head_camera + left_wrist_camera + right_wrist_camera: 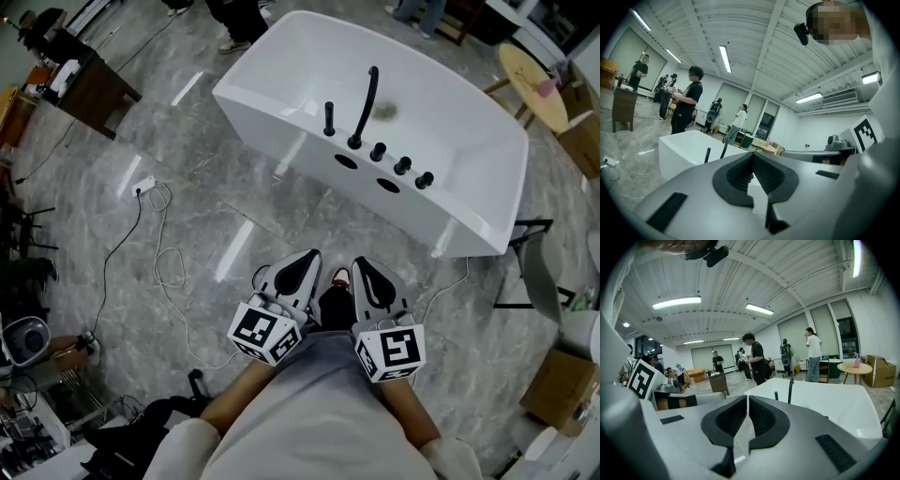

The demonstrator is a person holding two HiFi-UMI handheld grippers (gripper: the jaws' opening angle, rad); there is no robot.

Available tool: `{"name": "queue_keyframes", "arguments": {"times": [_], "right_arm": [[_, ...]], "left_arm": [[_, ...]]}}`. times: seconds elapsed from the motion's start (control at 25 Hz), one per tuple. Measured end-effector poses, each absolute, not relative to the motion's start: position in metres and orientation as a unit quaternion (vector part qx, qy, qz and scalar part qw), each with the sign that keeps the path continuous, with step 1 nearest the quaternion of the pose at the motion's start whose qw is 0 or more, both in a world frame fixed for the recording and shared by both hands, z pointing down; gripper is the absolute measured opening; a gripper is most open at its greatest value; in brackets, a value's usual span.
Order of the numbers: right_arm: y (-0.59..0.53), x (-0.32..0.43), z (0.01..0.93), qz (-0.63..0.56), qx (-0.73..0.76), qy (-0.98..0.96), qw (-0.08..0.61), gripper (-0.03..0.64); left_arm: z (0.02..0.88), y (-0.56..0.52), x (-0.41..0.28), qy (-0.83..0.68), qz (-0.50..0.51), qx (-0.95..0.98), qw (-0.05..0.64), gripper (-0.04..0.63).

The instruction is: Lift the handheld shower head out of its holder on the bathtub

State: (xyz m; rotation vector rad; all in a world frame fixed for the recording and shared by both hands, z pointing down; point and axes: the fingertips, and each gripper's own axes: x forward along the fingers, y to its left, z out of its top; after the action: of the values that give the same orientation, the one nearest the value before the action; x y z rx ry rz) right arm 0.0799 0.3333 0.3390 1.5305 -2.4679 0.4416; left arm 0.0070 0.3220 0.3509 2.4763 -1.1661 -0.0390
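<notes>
A white bathtub (281, 84) stands on the marble floor ahead of me. On its near rim the handheld shower head (329, 118) rises as a short black stick from its holder, left of the tall curved black spout (366, 103) and a row of black knobs (401, 166). Both grippers are held close to my body, well short of the tub. My left gripper (312, 255) is shut and holds nothing, as is my right gripper (359, 263). The left gripper view shows the left gripper (752, 155) below the shower head (707, 154). In the right gripper view, the right gripper (747, 398) lies below the shower head (776, 395).
White cables and a power strip (142, 187) lie on the floor at the left. A wooden desk (89, 89) stands far left, a round table (532, 84) far right, with a black frame (525, 253) and cardboard boxes (561, 389) near the tub's right end. Several people (686, 101) stand beyond the tub.
</notes>
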Motion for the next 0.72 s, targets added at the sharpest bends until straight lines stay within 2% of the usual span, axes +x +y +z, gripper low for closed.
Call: {"name": "queue_keyframes", "arguments": {"times": [0.44, 0.72], "right_arm": [[0.259, 0.113, 0.326, 0.131, 0.485, -0.860, 0.086, 0.020], [0.243, 0.133, 0.338, 0.143, 0.478, -0.862, 0.092, 0.020]], "left_arm": [[0.337, 0.249, 0.055, -0.437, -0.026, 0.881, 0.179, 0.006], [0.347, 0.235, 0.072, -0.446, -0.020, 0.874, 0.192, 0.006]]}}
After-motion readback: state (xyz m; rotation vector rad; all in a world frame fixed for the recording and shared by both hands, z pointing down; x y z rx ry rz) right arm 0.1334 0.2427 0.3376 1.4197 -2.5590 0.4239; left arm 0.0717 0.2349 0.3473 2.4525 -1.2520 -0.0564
